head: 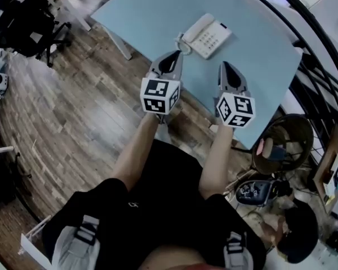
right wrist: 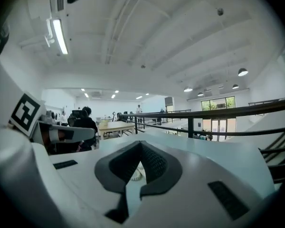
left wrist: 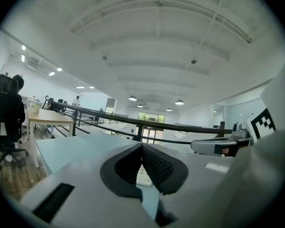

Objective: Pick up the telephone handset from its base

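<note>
A white telephone [head: 207, 35] sits on the light blue table [head: 259, 55], its handset [head: 195, 28] lying in the cradle on the base's left side. My left gripper [head: 177, 54] is over the table's near edge, just short of the phone, with its jaws shut and nothing in them. My right gripper [head: 223, 64] hovers beside it to the right, also shut and empty. In the left gripper view a sliver of the phone [left wrist: 143, 175] shows under the closed tips [left wrist: 142, 146]. In the right gripper view the coiled cord [right wrist: 135, 175] shows below the closed tips [right wrist: 141, 144].
The table's white leg [head: 119, 43] stands on the wood floor at left. A black office chair [head: 31, 21] is at the far left. A black railing [head: 321, 55] runs along the table's right side, with a round stool [head: 281, 145] and bags below it.
</note>
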Motion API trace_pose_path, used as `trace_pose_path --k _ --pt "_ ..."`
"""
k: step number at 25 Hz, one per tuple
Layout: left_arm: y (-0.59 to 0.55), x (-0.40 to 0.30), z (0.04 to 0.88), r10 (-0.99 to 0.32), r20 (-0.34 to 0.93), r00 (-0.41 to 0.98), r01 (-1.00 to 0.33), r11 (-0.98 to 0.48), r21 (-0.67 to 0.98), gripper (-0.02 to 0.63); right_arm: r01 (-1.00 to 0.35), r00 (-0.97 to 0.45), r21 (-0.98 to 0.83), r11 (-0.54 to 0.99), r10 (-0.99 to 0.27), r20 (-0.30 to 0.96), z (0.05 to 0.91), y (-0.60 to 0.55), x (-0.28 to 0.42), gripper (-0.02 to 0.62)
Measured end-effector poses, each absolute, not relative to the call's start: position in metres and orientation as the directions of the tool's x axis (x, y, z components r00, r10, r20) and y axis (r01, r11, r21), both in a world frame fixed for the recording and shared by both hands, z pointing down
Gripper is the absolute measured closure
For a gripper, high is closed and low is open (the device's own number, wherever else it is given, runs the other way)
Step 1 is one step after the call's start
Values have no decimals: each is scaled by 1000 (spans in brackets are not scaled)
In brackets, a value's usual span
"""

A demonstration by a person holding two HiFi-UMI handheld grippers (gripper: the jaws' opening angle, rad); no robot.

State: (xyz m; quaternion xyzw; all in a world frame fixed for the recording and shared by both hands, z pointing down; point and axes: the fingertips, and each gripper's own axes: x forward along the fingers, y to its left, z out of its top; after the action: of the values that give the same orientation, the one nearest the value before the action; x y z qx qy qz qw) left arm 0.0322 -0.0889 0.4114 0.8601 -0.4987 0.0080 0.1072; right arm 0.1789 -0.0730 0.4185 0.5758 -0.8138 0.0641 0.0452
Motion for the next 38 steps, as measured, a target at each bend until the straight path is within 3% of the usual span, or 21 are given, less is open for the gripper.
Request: trace_pose_path --k 7,12,15,20,21,23,29,31,38 --pt "-215 2 456 -830 211 516 -852 -473 225 606 -930 -366 -80 358 -895 255 466 -191 120 601" --pt "-278 -10 464 -809 235 539 -839 -489 241 606 -936 -314 50 348 -891 328 467 -246 98 601" --pt "-297 1 474 -784 242 571 -816 -511 269 606 -943 -306 19 331 -893 330 473 -261 100 601" --pt "-307 22 490 -748 276 603 -795 -536 283 606 -953 -291 -62 296 -841 455 516 -269 136 598" --pt "-311 23 492 -750 279 599 -798 -532 283 606 -949 -303 -76 305 -823 480 523 -273 138 589" --pt "-321 22 498 -759 282 587 -806 -514 292 606 -940 -333 -116 319 -796 505 536 -282 137 504" --pt "-326 19 523 -758 326 565 -820 -474 320 606 -896 -434 -355 268 -702 565 585 -303 128 421" --pt "-326 18 530 -757 339 558 -825 -464 323 606 -866 -473 -446 226 -659 585 601 -310 127 346" --pt "-333 9 539 -768 359 531 -842 -431 325 606 -808 -495 -573 136 -683 537 604 -341 129 342"
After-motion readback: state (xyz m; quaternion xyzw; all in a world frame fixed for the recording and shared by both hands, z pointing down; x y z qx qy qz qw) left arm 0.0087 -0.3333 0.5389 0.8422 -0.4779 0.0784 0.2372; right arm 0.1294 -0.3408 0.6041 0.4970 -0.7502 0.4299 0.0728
